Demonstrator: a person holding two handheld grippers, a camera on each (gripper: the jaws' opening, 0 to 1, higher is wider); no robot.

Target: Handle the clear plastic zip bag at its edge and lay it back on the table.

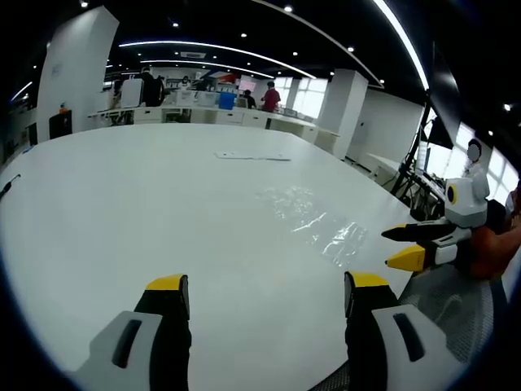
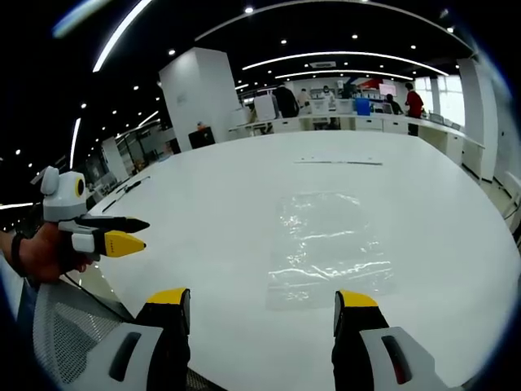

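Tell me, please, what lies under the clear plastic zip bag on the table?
The clear plastic zip bag lies flat on the white table. Through its plastic only the white tabletop shows, with nothing else beneath. Glare and wrinkles blur small patches, so those cannot be checked fully.

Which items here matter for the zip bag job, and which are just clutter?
Job:
- clear plastic zip bag, lying flat on the white round table
- left claw, open
- right claw, open

Lying about:
- long thin strip at the table's far side
- dark thin object at the table's edge
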